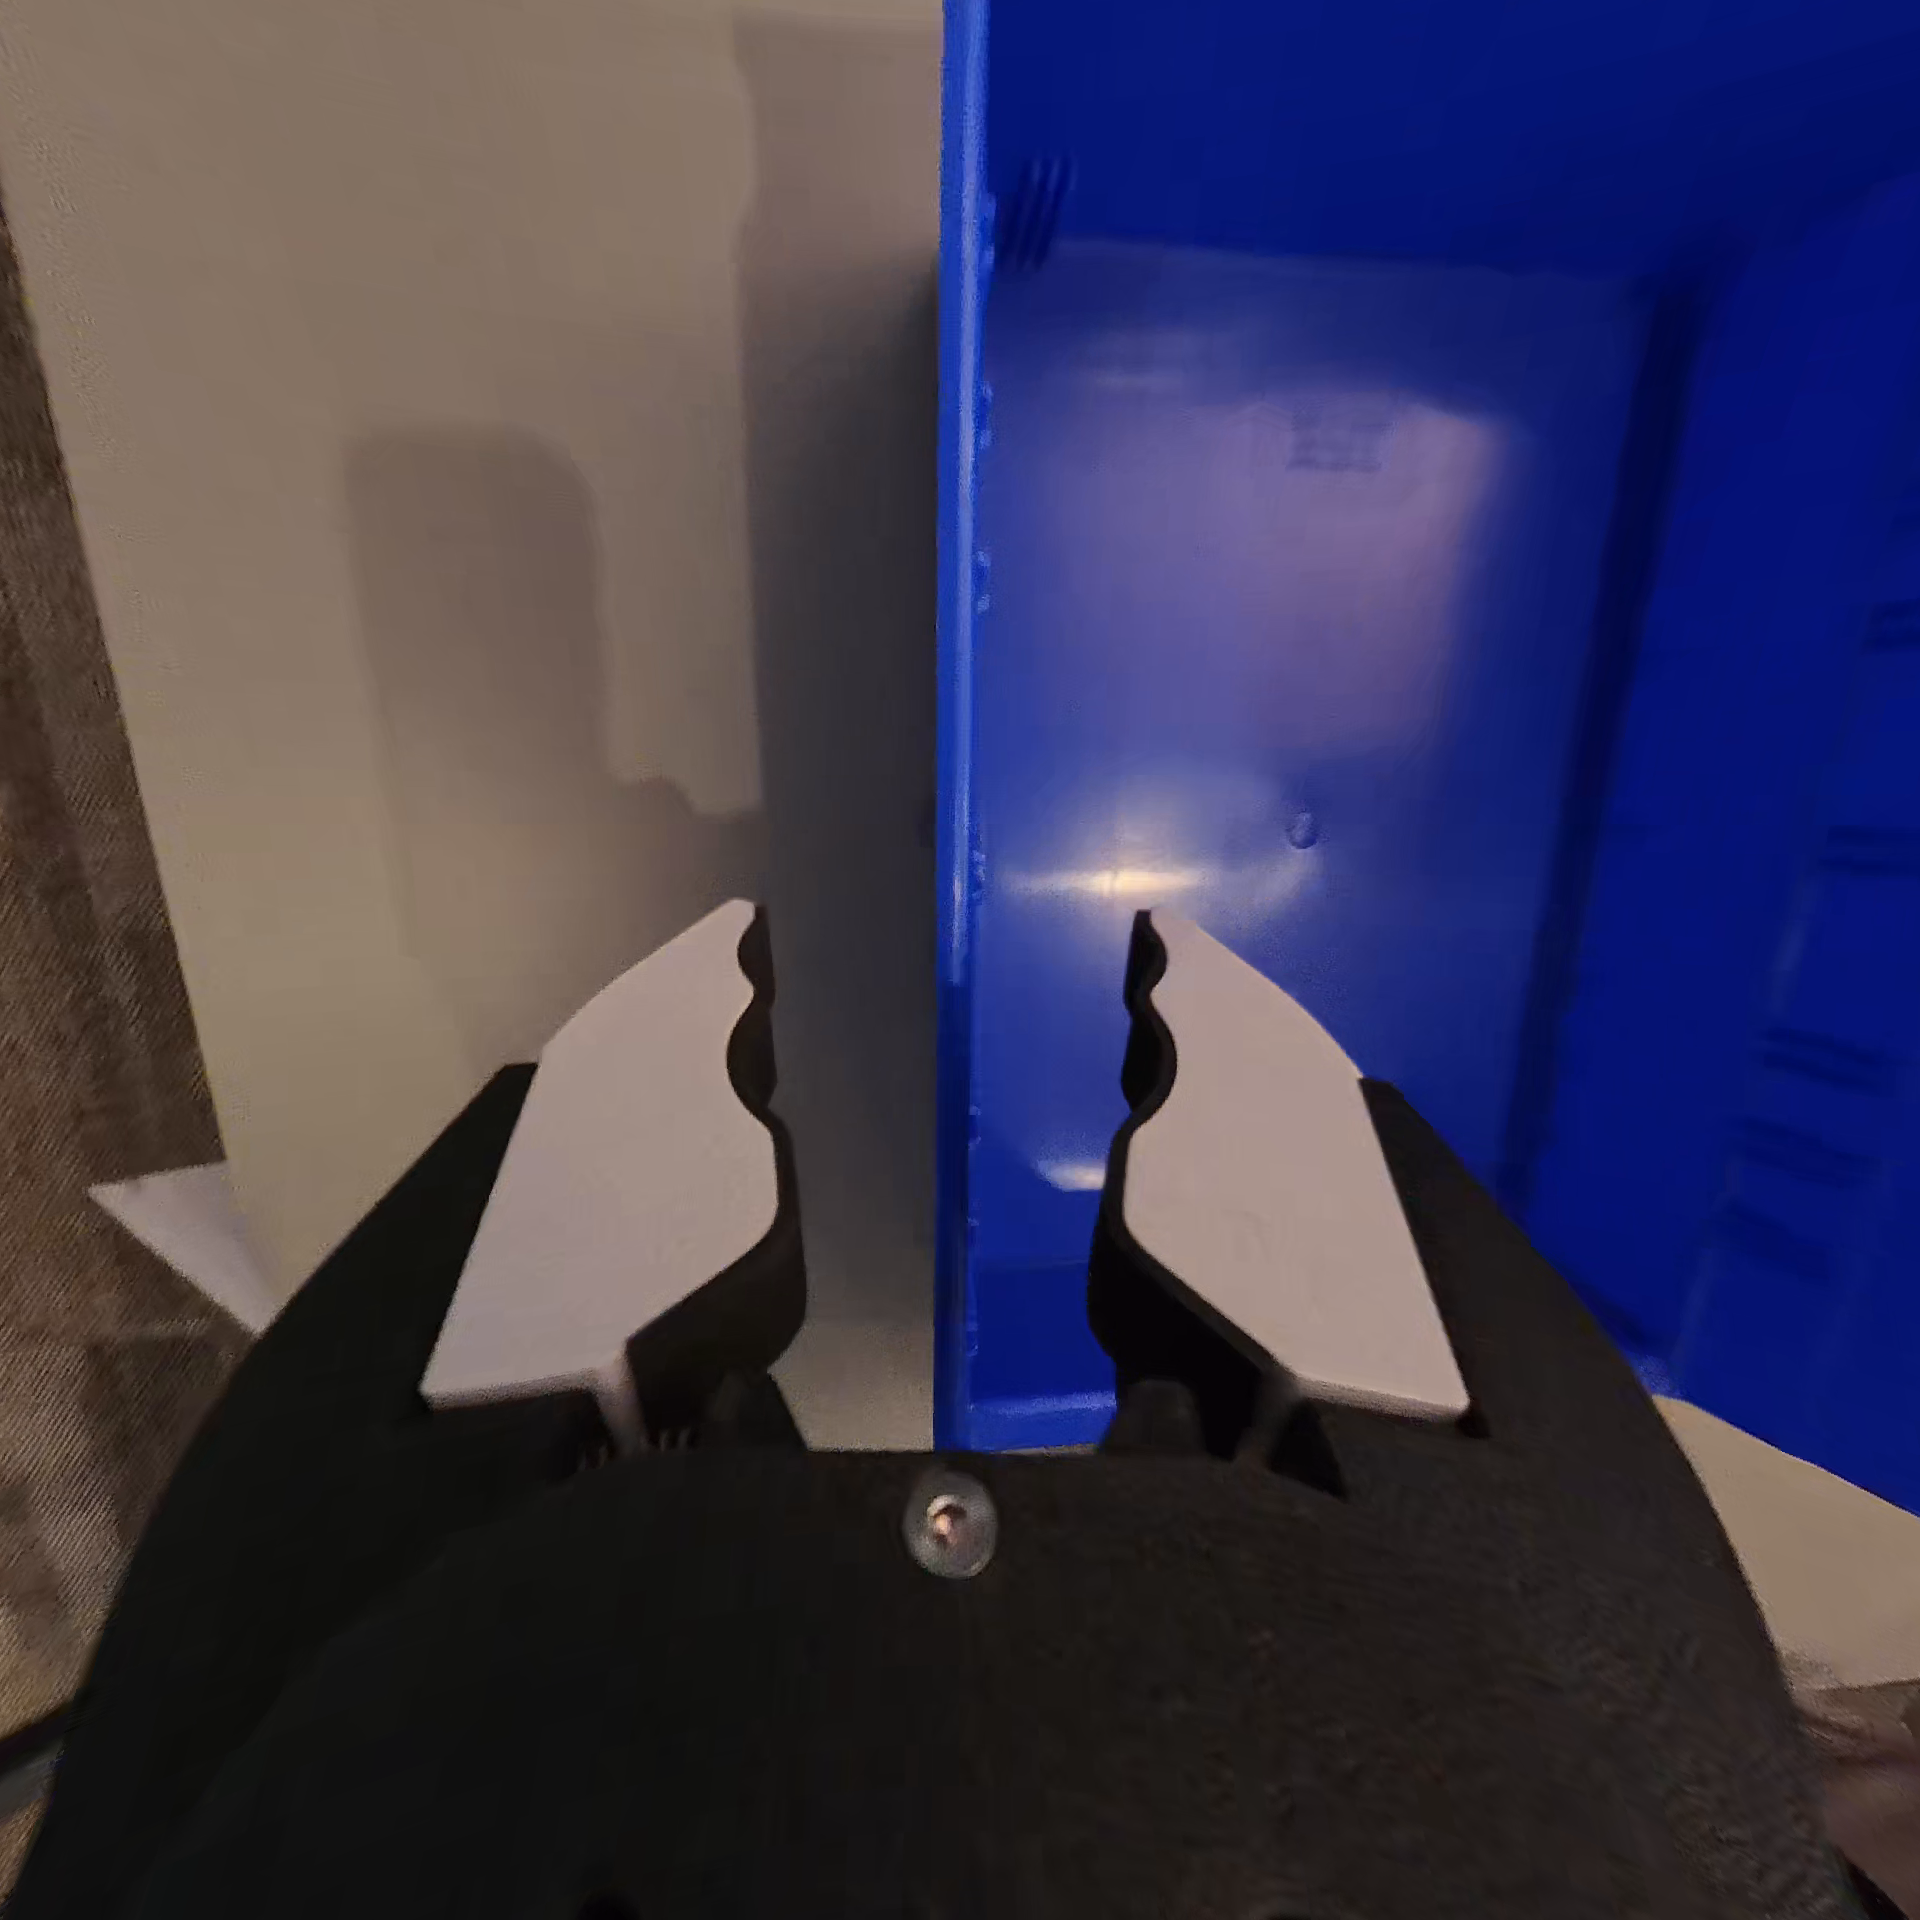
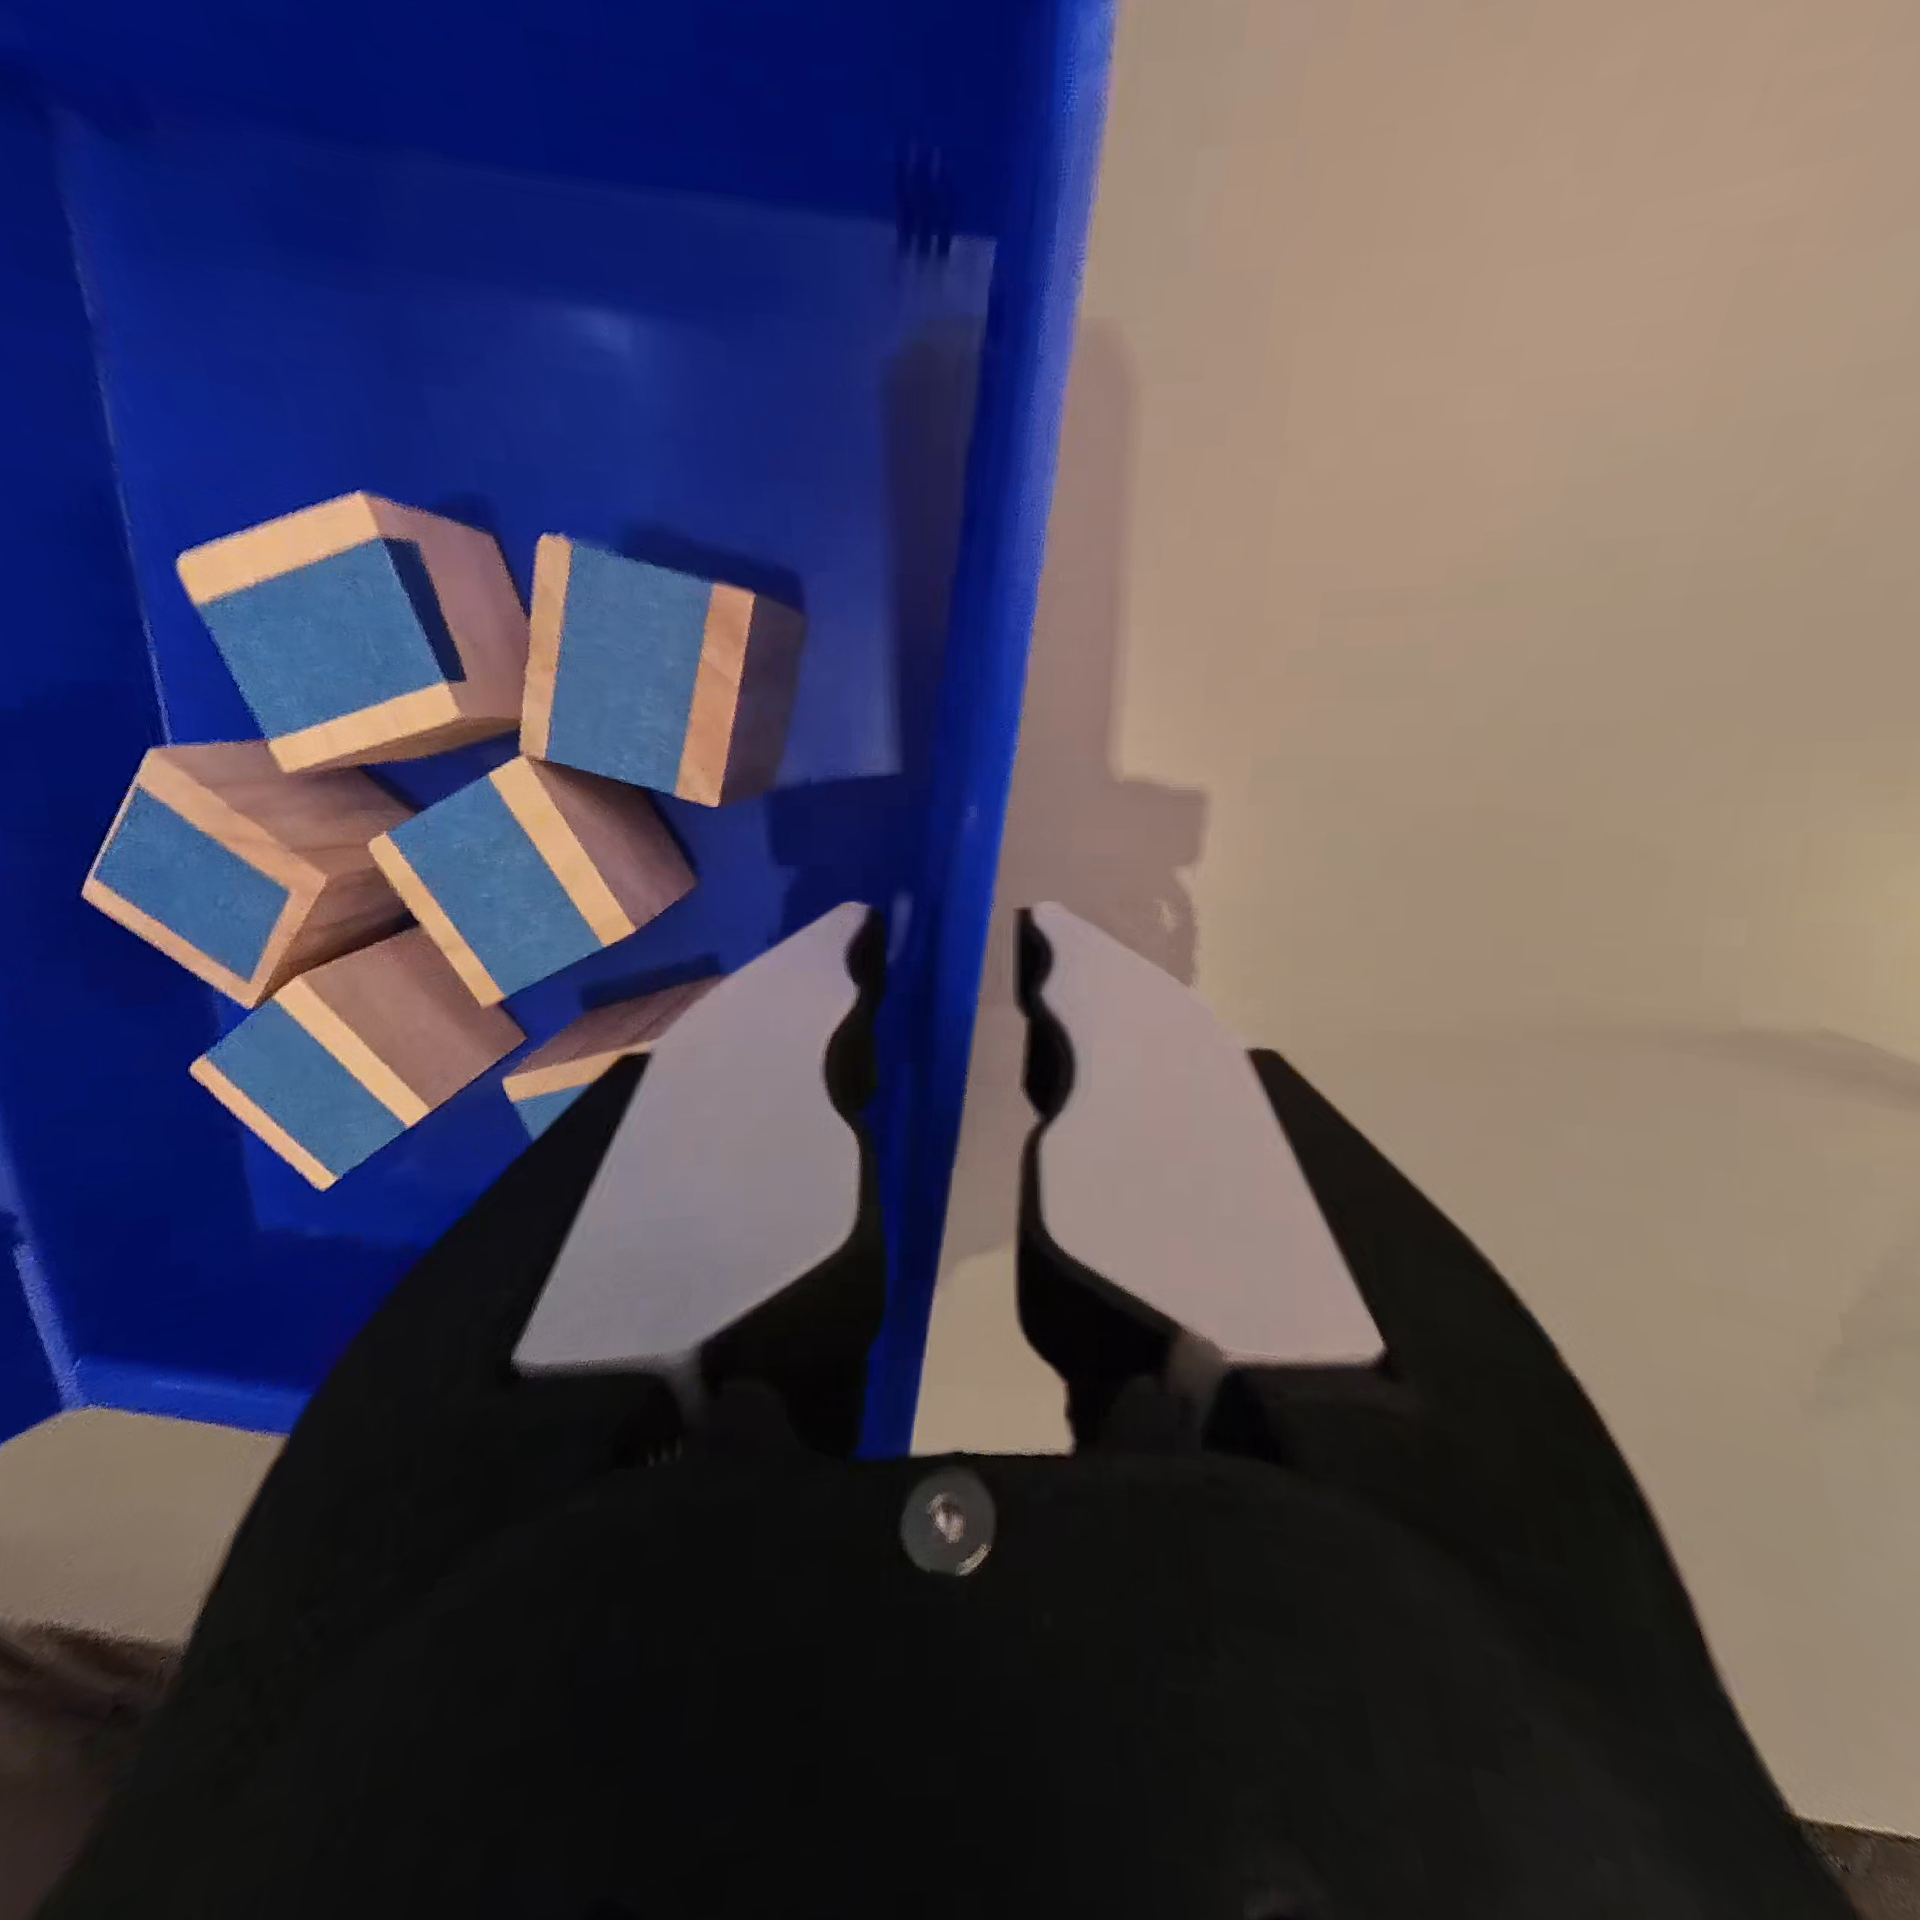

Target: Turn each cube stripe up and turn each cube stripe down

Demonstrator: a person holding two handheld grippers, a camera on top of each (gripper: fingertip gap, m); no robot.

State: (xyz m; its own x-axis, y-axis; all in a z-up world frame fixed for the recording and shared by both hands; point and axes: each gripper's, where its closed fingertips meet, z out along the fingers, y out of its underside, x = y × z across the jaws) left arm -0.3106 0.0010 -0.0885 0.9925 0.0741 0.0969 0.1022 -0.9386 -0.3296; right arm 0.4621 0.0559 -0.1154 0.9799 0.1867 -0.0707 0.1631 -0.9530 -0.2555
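Several wooden cubes lie in a loose cluster on the floor of a blue bin [image 2: 520, 312], each with a blue stripe facing up: one [image 2: 343, 634], one [image 2: 634, 665], one [image 2: 509, 883]; another [image 2: 582, 1060] is half hidden behind my right gripper's left finger. My right gripper [image 2: 945, 920] straddles the bin's right wall [image 2: 997, 623], jaws narrowed onto it. My left gripper [image 1: 948, 920] is open and straddles the bin's left wall [image 1: 961, 520] without touching it. No cubes show in the left wrist view.
The bin stands on a white table [image 1: 416, 312], which also shows in the right wrist view [image 2: 1507, 520]. Grey fabric [image 1: 62, 831] runs along the table's left edge. The part of the bin floor [image 1: 1299, 623] near my left gripper is bare.
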